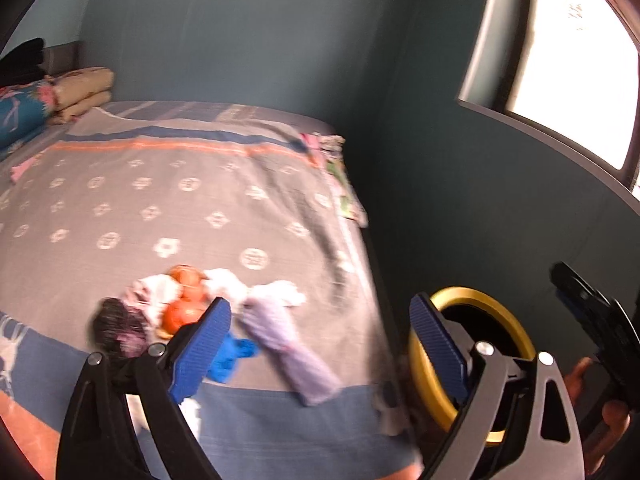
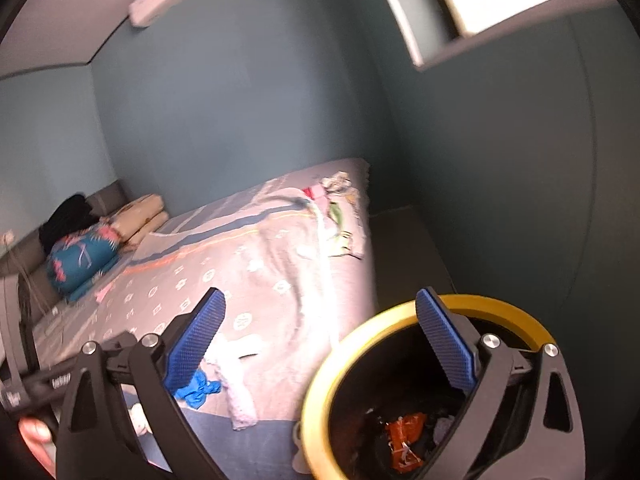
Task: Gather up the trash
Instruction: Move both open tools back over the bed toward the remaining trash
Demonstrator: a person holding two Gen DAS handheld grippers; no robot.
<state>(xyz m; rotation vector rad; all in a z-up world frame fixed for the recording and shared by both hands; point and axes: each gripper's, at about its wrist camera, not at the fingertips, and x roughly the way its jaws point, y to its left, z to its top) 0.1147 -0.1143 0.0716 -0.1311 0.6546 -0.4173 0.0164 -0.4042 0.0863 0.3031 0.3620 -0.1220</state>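
We have both grippers empty: the left gripper has its blue fingers spread wide with nothing between them, and the right gripper is just as released, one pad poised over the mouth of the bin.

What is left to collect lies in a loose heap near the foot of the bed, on the grey patterned cover: two orange wrappers, white crumpled tissue, a dark crinkled wad, a pale lilac cloth-like piece stretched toward the bed's edge, and a small blue scrap just beside the left finger. The yellow-rimmed bin stands on the floor close against the bed's corner; inside it we can see an orange wrapper and some darker bits already lying at the bottom.

We judge all of this to be very light and soft, giving way under the pads rather than resisting them. Foil-like wrappers may be slippery and spring back, so we would pinch them across a crumpled fold, not a flat face. Tissue bunches easily; a grasp through the thick middle should hold. The lilac piece is long and limp, best taken near its middle so neither end drags. The picture is blurred, so whether that piece is cloth or paper we cannot say for sure.
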